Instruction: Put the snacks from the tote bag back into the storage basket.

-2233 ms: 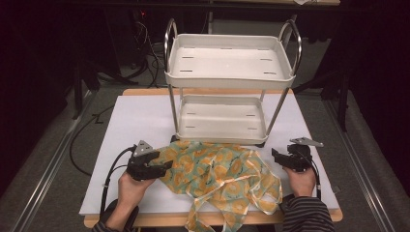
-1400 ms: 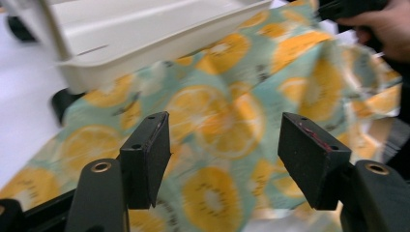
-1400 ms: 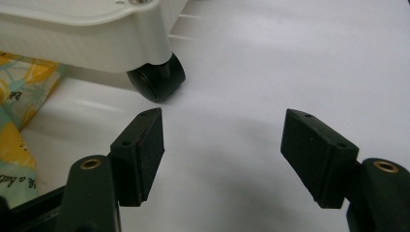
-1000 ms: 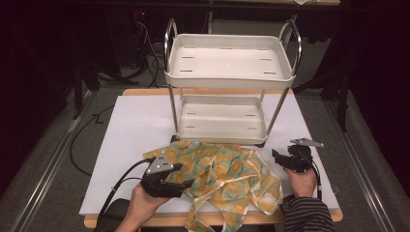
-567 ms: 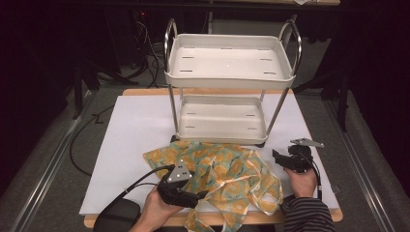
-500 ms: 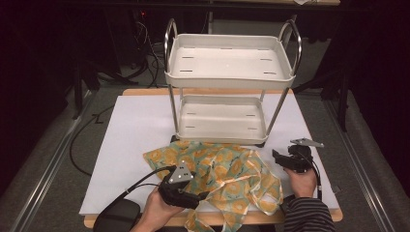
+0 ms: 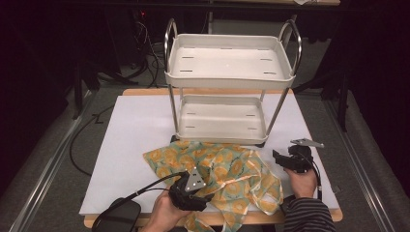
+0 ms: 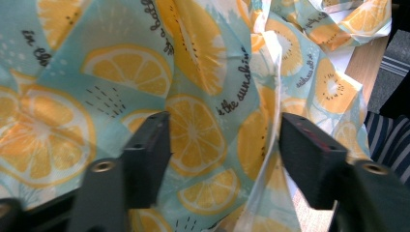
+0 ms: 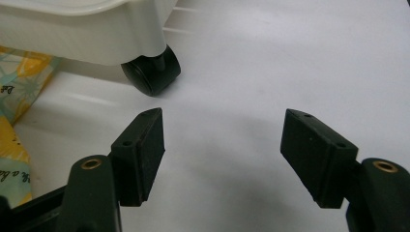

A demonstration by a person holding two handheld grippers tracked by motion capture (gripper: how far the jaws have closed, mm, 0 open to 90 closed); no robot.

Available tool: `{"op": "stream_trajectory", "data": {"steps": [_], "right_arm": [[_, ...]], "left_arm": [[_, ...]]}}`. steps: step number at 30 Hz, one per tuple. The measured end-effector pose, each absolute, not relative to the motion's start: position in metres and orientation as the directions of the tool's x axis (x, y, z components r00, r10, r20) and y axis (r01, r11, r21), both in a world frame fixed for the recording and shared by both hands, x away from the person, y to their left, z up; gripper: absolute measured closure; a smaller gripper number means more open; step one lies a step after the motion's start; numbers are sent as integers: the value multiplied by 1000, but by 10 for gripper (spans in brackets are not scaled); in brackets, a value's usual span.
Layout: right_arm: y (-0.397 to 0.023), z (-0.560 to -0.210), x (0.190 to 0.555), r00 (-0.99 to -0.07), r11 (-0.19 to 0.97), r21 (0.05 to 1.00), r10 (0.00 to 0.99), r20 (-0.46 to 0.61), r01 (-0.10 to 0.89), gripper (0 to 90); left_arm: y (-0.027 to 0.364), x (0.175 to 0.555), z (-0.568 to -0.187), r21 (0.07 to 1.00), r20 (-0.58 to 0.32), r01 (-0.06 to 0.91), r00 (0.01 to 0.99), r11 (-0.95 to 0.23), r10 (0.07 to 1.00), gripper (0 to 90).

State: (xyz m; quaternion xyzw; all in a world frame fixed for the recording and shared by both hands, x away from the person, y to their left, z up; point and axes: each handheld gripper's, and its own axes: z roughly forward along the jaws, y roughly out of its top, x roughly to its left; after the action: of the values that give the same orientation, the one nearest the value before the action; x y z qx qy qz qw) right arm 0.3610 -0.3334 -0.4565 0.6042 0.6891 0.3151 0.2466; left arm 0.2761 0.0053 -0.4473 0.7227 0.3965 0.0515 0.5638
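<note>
High view: my left gripper [image 7: 189, 192] sat on the lemon-print cloth [image 7: 227, 169], which lay crumpled at the near edge of the table [image 7: 130, 140], just in front of the white cart [image 7: 227, 72].
Its jaws had just been closing, with folds of cloth between them but not yet pinched. My right gripper [image 7: 285, 159] rested beside the cloth, jaws wide apart over bare table.

The cloth [image 7: 220, 171] is pale teal, printed with orange and yellow citrus slices and black lettering. The cart [image 7: 231, 70] is white with silvery posts and a black wheel [image 9: 151, 73]. The table [image 7: 135, 130] is white, edged in light wood. A sleeve [image 7: 307, 216] is dark-striped.
</note>
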Motion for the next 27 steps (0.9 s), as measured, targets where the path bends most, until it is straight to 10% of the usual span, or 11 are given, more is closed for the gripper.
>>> {"op": "stream_trajectory", "data": {"steps": [12, 27], "right_arm": [[-333, -457, 361, -151, 80, 726, 988, 32, 682, 333], [-334, -457, 360, -156, 83, 725, 987, 35, 684, 337]], "left_arm": [[7, 277, -450, 839, -373, 533, 710, -109, 597, 852], [16, 279, -429, 850, -420, 525, 729, -46, 541, 893]]}}
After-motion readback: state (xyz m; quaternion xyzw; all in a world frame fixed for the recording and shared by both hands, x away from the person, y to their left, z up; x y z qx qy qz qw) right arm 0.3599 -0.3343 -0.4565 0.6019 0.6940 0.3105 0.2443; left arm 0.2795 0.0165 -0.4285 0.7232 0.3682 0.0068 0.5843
